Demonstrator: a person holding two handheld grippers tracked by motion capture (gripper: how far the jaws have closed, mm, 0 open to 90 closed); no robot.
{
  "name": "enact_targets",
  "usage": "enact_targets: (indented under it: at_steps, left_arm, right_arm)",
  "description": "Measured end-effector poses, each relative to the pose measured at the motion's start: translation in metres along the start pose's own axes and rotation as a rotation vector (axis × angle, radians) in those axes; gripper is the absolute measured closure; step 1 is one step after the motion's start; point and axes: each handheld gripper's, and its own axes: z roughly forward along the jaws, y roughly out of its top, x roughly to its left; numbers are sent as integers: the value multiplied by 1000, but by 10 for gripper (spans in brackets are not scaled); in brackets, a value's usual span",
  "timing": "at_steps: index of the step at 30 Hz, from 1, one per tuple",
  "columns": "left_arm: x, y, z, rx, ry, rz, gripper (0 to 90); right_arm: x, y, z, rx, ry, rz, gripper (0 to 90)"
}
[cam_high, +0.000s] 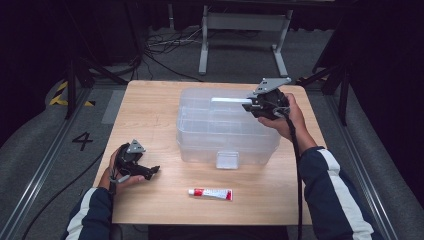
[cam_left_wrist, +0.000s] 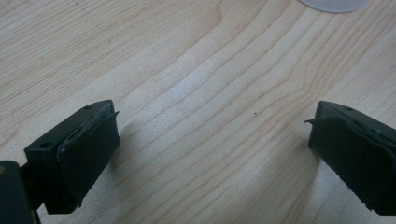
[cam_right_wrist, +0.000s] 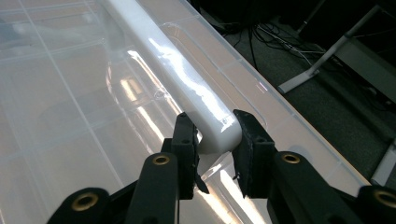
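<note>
A clear plastic box (cam_high: 200, 131) with a closed lid stands on the far half of the wooden table (cam_high: 150, 110). Along the lid's top lies a white handle (cam_high: 230, 100). My right gripper (cam_high: 248, 106) reaches in from the right, and its jaws hold the end of that handle. In the right gripper view the white handle (cam_right_wrist: 177, 79) runs away from the right gripper (cam_right_wrist: 215, 140), with a pad pressed on each side of its tip. My left gripper (cam_high: 152, 171) rests low at the table's left front, open. Bare wood shows between the wide jaws of the left gripper (cam_left_wrist: 210, 140).
A small white tube with a red end (cam_high: 210, 193) lies near the table's front edge. The box's front latch (cam_high: 227, 159) faces the person. A rounded corner of the box (cam_left_wrist: 334, 3) shows at the top of the left gripper view. Table legs and cables stand on the floor behind.
</note>
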Motion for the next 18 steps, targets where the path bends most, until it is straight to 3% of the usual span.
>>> enact_targets:
  at_steps: [13,18]
  left_arm:
    - [0,0,-2,-9,15,-10,64]
    - [-2,2,-1,-27,-7,-9,164]
  right_arm:
    - [-9,12,0,36,16,26,716]
    - [-11,15,1,56,21,31,715]
